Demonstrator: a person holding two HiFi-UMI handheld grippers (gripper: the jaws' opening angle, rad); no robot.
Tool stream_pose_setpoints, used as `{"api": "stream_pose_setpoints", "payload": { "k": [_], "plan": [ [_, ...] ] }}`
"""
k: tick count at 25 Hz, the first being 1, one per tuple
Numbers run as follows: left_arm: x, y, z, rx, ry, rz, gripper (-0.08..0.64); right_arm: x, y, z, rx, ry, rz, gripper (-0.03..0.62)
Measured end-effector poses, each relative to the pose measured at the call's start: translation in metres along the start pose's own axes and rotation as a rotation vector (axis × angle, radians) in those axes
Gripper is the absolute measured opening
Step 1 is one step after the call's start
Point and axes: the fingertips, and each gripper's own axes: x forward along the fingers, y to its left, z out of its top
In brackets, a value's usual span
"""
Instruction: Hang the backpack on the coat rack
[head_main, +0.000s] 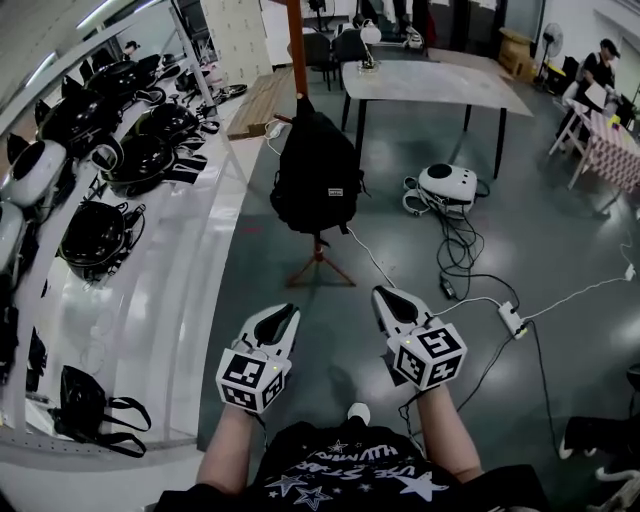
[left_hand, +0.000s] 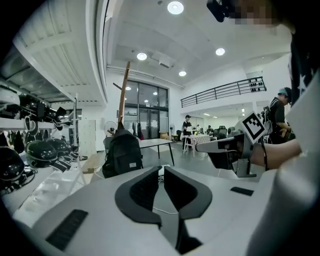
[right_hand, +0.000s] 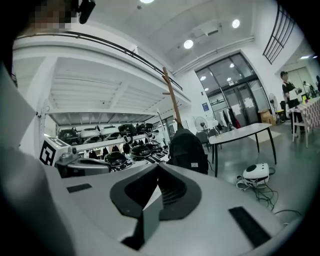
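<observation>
A black backpack (head_main: 318, 175) hangs on the wooden coat rack (head_main: 297, 45), whose tripod foot (head_main: 320, 268) stands on the grey floor. Both grippers are held close to the person's body, well short of the backpack. My left gripper (head_main: 288, 312) has only a narrow gap between its jaws and nothing in it. My right gripper (head_main: 385, 295) is shut and empty. The left gripper view shows the backpack (left_hand: 122, 152) beyond the left gripper (left_hand: 161, 172). In the right gripper view the backpack (right_hand: 189, 150) and rack pole (right_hand: 170, 95) lie ahead of the right gripper (right_hand: 158, 167).
A white shelf unit (head_main: 215, 215) with several black helmets runs along the left; a black bag (head_main: 85, 405) lies at its near end. A table (head_main: 430, 80) stands behind the rack. A white device (head_main: 447, 185), cables and a power strip (head_main: 512, 318) lie on the floor at right.
</observation>
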Motion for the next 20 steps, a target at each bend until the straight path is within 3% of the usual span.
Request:
{"api": "stream_pose_setpoints", "payload": {
  "k": [4, 9, 15, 20],
  "plan": [
    [-0.025, -0.006, -0.01, -0.031, 0.007, -0.041, 0.02, 0.0, 0.017, 0.001, -0.001, -0.005, -0.01, 0.011],
    [-0.079, -0.005, -0.041, -0.129, 0.052, -0.099, 0.015, -0.005, 0.062, -0.001, 0.004, -0.014, -0.021, 0.011],
    [-0.143, 0.017, -0.067, -0.173, 0.045, -0.091, 0.015, -0.012, 0.112, -0.017, -0.024, 0.005, -0.043, 0.011],
    [-0.195, 0.004, -0.096, -0.174, 0.065, -0.123, 0.015, -0.046, 0.141, -0.034, -0.031, 0.003, -0.093, 0.011]
  ]
}}
